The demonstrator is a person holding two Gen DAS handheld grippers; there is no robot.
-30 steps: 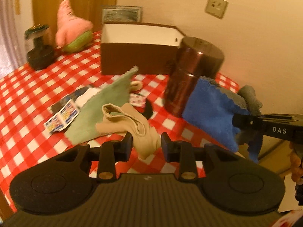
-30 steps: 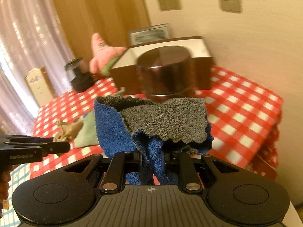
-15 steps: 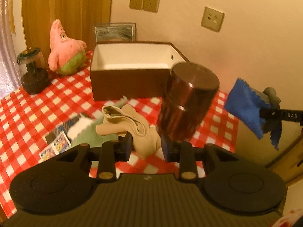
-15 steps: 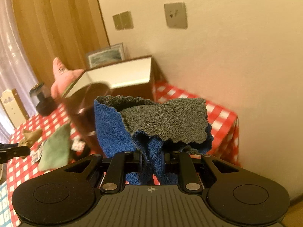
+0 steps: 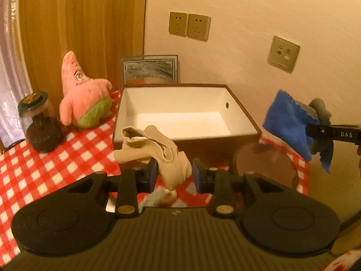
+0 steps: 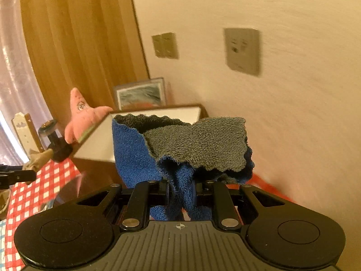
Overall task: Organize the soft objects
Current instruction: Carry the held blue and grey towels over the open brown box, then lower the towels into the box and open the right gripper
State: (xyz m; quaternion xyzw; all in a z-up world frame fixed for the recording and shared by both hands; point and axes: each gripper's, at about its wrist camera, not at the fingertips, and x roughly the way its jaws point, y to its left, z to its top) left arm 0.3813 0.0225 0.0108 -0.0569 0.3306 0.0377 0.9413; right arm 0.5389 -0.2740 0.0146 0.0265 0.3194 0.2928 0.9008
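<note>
Now both loads have cleared the table: my left gripper (image 5: 173,173) clamps the beige cloth (image 5: 158,149) at frame centre before the open box (image 5: 243,115), my right gripper (image 6: 181,192) clamps the blue-grey towel (image 6: 180,149), so drop-off looks next.

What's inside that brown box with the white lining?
Nothing shows inside the brown box: its white floor and walls look bare in the left wrist view. The near-left corner of the floor is hidden behind the beige cloth held up in front.

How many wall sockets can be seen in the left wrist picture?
3. Two sockets sit side by side, the first left of the second; the third hangs alone, lower and further right. Others may be out of view.
</note>
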